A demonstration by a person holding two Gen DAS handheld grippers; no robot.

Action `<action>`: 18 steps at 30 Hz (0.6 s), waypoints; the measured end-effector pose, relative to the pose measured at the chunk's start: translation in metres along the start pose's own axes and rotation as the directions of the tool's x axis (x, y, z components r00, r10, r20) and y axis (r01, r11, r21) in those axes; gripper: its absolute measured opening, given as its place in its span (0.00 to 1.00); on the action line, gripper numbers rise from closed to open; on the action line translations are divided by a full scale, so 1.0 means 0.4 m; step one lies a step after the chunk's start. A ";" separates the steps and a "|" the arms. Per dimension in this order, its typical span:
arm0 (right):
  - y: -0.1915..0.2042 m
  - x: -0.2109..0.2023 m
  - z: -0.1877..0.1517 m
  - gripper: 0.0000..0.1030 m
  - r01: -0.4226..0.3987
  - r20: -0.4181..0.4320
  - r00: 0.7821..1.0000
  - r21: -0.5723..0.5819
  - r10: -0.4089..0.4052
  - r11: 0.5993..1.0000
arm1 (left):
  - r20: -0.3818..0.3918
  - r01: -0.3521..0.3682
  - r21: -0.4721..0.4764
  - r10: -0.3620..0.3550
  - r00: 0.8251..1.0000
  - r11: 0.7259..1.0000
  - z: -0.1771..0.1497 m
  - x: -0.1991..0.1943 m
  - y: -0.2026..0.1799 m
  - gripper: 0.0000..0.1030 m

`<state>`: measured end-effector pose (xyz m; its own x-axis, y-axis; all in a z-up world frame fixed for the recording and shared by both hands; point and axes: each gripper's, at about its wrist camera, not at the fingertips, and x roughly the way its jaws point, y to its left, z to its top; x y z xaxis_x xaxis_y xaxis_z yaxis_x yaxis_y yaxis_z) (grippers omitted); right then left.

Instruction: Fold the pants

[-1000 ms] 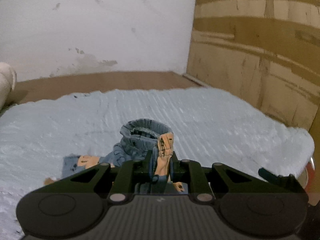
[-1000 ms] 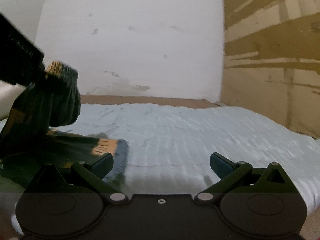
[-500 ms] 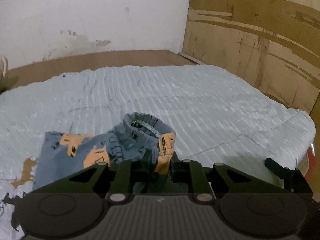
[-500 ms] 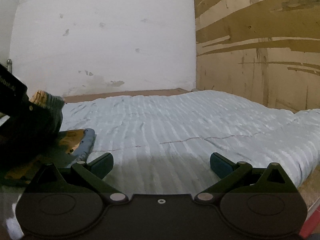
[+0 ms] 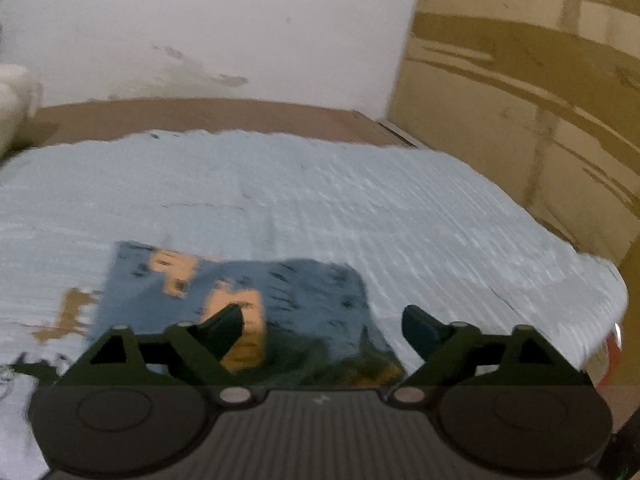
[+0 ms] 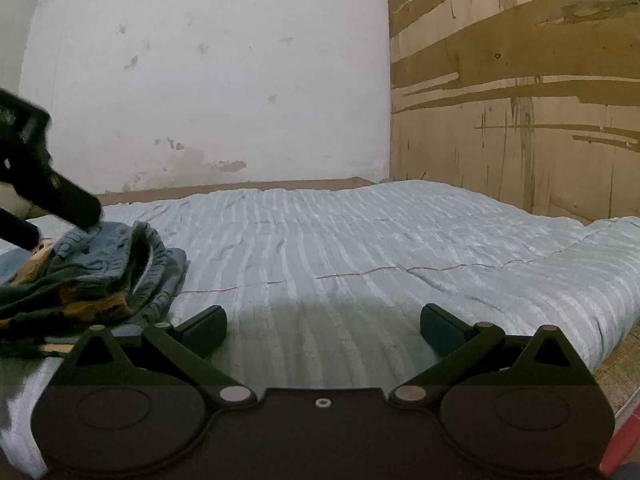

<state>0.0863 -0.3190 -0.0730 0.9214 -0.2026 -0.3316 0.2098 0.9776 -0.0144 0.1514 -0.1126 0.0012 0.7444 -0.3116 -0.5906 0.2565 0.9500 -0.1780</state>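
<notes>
The pants [image 5: 256, 292], blue with orange printed patches, are seen lying on the light blue ribbed bedspread [image 5: 360, 208]. In the left wrist view, which is blurred, the left gripper [image 5: 322, 326] is held with its jaws spread wide and nothing between them; the garment lies just ahead of and beneath the fingers, its orange patch showing beside the left fingertip [image 5: 228, 320]. Whether the cloth is touched cannot be told. In the right wrist view the right gripper [image 6: 322, 324] is likewise spread wide over bare bedspread [image 6: 360, 248], and the pants [image 6: 104, 272] are found bunched off to the left, just beside its left fingertip [image 6: 208, 326]. A white wall [image 6: 208, 80] and a plywood panel [image 6: 520, 100] are seen behind the bed.
</notes>
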 end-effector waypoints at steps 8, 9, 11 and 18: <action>0.006 -0.015 -0.008 0.99 -0.030 0.028 0.999 0.015 0.029 0.999 | 0.074 -0.200 -0.106 0.209 0.975 0.974 0.035 -0.102 0.136 0.99; 0.007 -0.019 -0.006 0.99 -0.040 0.033 0.999 0.019 0.039 0.999 | 0.083 -0.219 -0.117 0.229 0.970 0.969 0.035 -0.113 0.156 0.99; 0.015 -0.029 0.008 0.99 -0.065 0.041 0.997 0.025 0.064 0.998 | 0.082 -0.263 -0.136 0.275 0.958 0.955 0.029 -0.125 0.196 0.99; 0.095 0.009 0.113 0.99 -0.218 -0.127 0.966 0.077 0.226 0.973 | -0.037 -0.343 -0.207 0.343 0.939 0.916 -0.030 -0.079 0.299 0.99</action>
<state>0.1125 -0.2852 -0.0322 0.8956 0.0326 -0.4436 0.0287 0.9910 0.1307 0.1513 0.0111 -0.0108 0.7641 0.0340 -0.6442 -0.1478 0.9813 -0.1234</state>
